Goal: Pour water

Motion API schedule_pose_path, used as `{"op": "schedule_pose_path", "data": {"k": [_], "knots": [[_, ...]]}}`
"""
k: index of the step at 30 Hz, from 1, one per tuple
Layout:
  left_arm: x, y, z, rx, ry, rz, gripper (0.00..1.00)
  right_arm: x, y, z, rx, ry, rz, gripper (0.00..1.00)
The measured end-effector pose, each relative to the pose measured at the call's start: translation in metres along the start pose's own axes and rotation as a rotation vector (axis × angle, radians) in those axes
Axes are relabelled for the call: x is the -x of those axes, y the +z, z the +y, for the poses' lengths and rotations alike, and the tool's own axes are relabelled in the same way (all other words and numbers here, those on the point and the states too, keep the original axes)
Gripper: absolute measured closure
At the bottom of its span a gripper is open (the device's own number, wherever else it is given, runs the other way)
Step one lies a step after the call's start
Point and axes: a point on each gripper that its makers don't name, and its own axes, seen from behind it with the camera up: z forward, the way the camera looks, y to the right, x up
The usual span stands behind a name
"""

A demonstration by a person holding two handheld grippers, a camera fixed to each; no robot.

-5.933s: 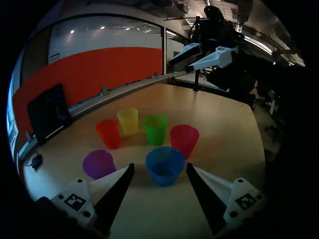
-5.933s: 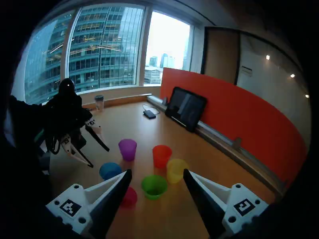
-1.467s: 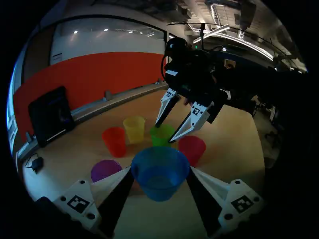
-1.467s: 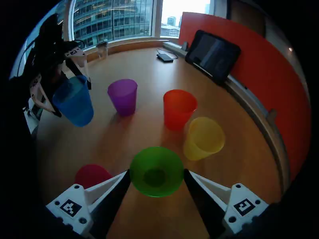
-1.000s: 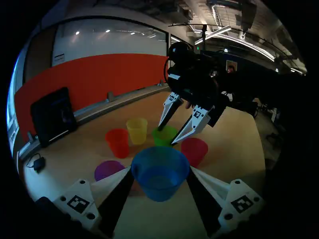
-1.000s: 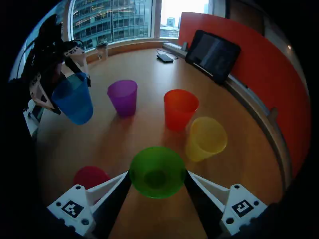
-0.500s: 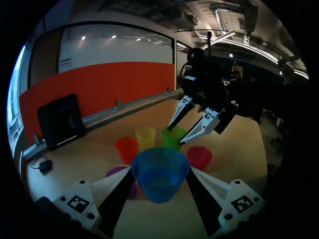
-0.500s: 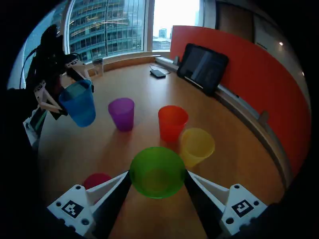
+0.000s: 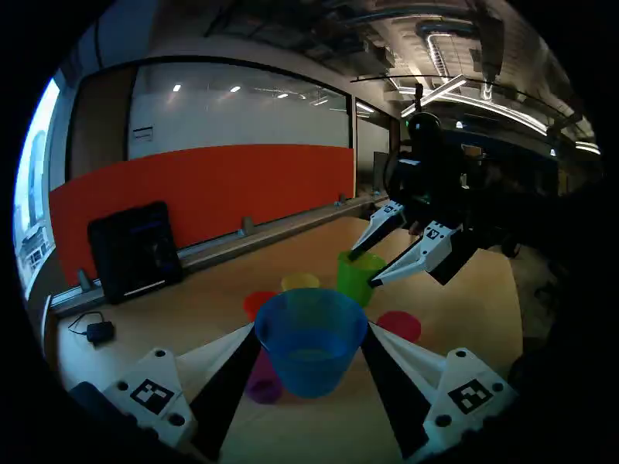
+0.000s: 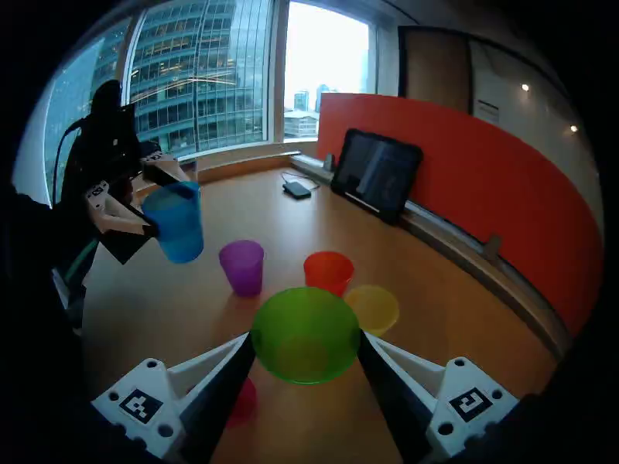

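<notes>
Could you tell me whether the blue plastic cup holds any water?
Partly filled: a liquid surface shows low inside the translucent blue plastic cup in the left gripper.

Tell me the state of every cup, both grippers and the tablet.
Blue cup: upright, lifted, seems to hold some water.
Green cup: upright, lifted, looks empty.
Left gripper: shut on the blue cup.
Right gripper: shut on the green cup.
Purple cup: upright on the table.
Orange cup: upright on table.
Yellow cup: upright on table.
Pink cup: upright on table.
Tablet: propped up, tilted.
</notes>
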Motion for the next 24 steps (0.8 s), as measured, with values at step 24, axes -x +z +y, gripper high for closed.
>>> {"op": "schedule_pose_path", "data": {"k": [24], "knots": [[-0.049,-0.015,-0.023,-0.048,-0.007,0.106,0.13,-0.079,-0.033,-0.013,0.069,-0.004,0.3,0.06]]}}
